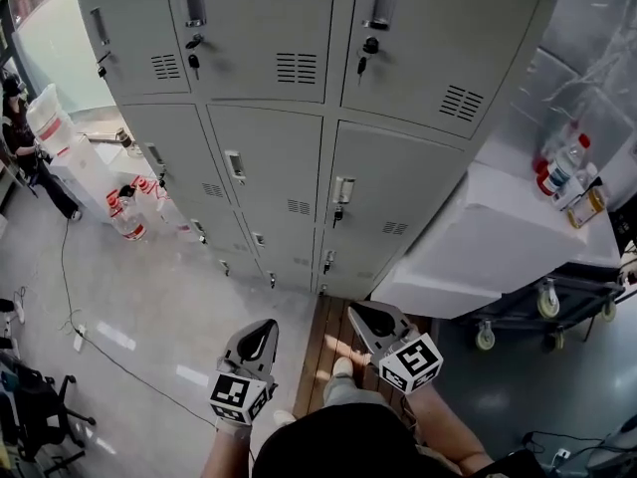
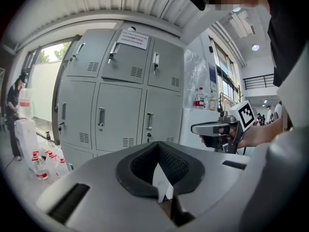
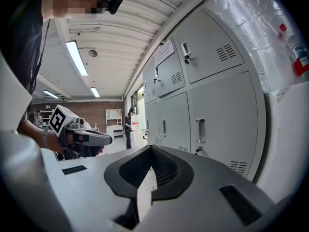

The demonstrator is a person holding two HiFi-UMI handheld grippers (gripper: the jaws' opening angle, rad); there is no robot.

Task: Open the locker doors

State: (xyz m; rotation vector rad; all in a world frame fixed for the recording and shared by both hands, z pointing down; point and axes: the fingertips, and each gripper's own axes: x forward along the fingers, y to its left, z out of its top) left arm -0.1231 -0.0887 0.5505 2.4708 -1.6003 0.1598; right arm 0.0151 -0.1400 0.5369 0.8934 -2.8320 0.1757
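A bank of grey lockers [image 1: 264,177] stands in front of me with every door shut. Each door has a metal handle, such as one [image 1: 235,165] in the middle row and its neighbour [image 1: 343,189]. My left gripper [image 1: 267,325] and right gripper [image 1: 355,313] are held low, well short of the lockers, both shut on nothing. The left gripper view shows its jaws closed [image 2: 157,145], the lockers [image 2: 118,112] beyond and the right gripper [image 2: 195,128] alongside. In the right gripper view the locker doors [image 3: 217,124] are at the right and the left gripper [image 3: 108,140] at the left.
A white cabinet [image 1: 498,237] with bottles [image 1: 562,167] on top stands against the lockers' right side, and a wheeled cart [image 1: 542,312] sits below it. Bottles [image 1: 127,212] stand on the floor at left near a person [image 1: 25,137]. A cable [image 1: 100,352] crosses the floor.
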